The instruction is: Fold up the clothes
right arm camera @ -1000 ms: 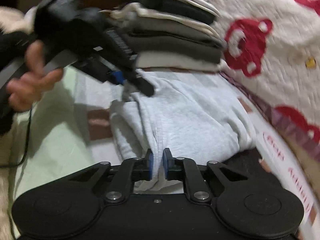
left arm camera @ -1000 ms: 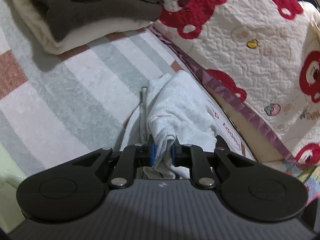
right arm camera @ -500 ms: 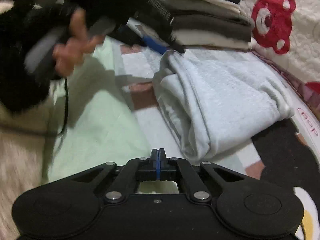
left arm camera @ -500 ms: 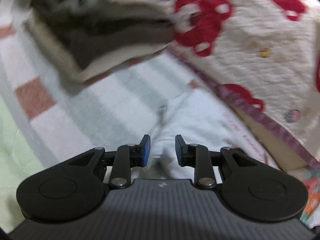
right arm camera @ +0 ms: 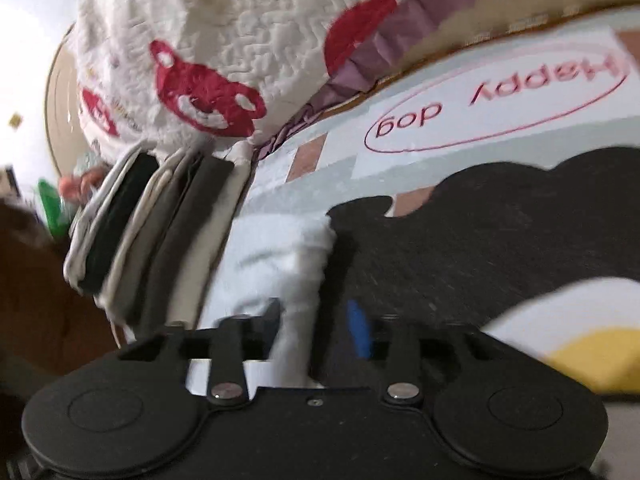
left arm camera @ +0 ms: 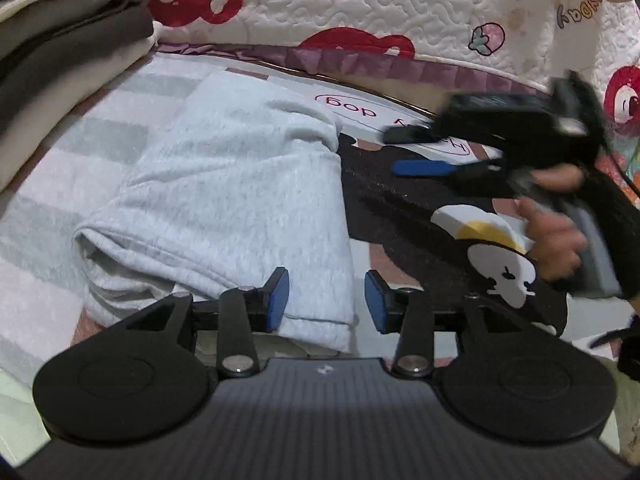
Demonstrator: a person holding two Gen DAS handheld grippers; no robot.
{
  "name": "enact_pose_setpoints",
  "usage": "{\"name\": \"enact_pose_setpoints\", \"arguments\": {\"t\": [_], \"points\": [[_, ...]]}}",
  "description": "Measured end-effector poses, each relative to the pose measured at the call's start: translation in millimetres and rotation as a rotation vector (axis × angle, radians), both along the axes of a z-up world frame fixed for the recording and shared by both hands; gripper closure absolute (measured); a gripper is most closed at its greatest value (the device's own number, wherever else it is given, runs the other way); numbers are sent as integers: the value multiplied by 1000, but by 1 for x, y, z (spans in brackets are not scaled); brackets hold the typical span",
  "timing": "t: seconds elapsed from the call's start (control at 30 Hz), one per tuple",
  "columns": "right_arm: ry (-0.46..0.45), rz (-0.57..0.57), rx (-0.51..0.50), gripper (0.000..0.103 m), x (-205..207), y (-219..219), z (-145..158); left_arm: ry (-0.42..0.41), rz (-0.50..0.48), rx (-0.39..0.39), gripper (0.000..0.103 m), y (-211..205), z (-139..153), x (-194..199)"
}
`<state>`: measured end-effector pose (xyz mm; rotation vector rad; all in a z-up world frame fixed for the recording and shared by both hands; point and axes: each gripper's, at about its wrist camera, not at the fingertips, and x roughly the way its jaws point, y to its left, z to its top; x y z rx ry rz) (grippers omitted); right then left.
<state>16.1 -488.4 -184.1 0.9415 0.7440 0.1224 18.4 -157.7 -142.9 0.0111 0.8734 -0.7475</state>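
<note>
Grey folded sweatshirt [left arm camera: 240, 200] mid-frame on mat [left arm camera: 400, 208]; left gripper [left arm camera: 326, 300] released above hem; right gripper [right arm camera: 316, 328] released, straddling corner.

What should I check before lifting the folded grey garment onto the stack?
1. Left gripper open: ok.
2. Left fingers straddling the grey garment corner: ok.
3. Right gripper open around the garment's edge: ok, though the view is blurred.
4. Garment folded flat: ok.
5. Stack of folded clothes tidy: ok.
6. Grip depth under all layers: cannot tell.
</note>
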Motion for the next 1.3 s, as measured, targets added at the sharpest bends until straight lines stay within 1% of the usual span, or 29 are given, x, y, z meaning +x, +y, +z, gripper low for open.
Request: {"name": "enact_pose_setpoints", "arguments": {"t": [0.07, 0.2, 0.27, 0.3, 0.33, 0.4, 0.47, 0.57, 0.63, 0.8, 0.9, 0.93, 0.97, 1.03, 1.07, 1.1, 1.13, 1.17, 1.23, 1.27, 1.3], "points": [[7, -16, 38, 53, 15, 1, -9, -1, 21, 9, 62, 0, -1, -1], [10, -41, 84, 53, 42, 6, -26, -31, 38, 63, 62, -8, 1, -6], [7, -51, 105, 53, 54, 8, -34, -29, 50, 87, 62, -11, -1, -6], [-17, -46, 103, 62, 57, 10, -35, -27, 48, 96, 62, -12, -2, -7], [-52, -36, 88, 84, 60, 12, -34, -26, 47, 105, 62, -14, -3, -8], [-98, -11, 17, 88, 66, 18, -26, -12, 46, 107, 64, -14, -6, -6], [-140, 12, -51, 90, 71, 24, -17, 14, 56, 83, 64, -11, -8, -4], [-145, 11, -112, 91, 82, 29, -11, 47, 72, 49, 64, -7, -11, 0], [-149, 11, -152, 92, 90, 32, -7, 55, 75, 41, 65, -5, -12, 0], [-158, 11, -253, 93, 108, 39, 4, 48, 70, 51, 65, -7, -13, -4], [-168, -15, -287, 98, 122, 38, 9, 49, 70, 45, 65, -6, -12, -4], [-169, -21, -296, 101, 128, 36, 13, 50, 70, 42, 65, -5, -12, -5], [-173, -26, -306, 102, 132, 34, 17, 59, 72, 25, 65, -2, -11, -4], [-195, -37, -319, 102, 132, 28, 31, 84, 89, -28, 65, 10, -5, -3], [-192, -25, -285, 102, 129, 22, 36, 95, 136, -77, 65, 23, -1, -1], [-189, -13, -262, 99, 125, 17, 40, 106, 183, -126, 65, 35, 4, 0], [-191, 1, -274, 93, 116, 16, 44, 117, 230, -175, 65, 47, 9, 2], [-195, 22, -290, 92, 108, 16, 48, 129, 283, -215, 64, 60, 11, 4], [-213, 103, -347, 78, 98, 23, 53, 155, 387, -246, 64, 81, 12, 11], [-221, 144, -375, 76, 93, 26, 56, 167, 441, -260, 64, 91, 11, 14], [-230, 185, -403, 75, 88, 30, 59, 192, 465, -279, 64, 96, 8, 17]]}}
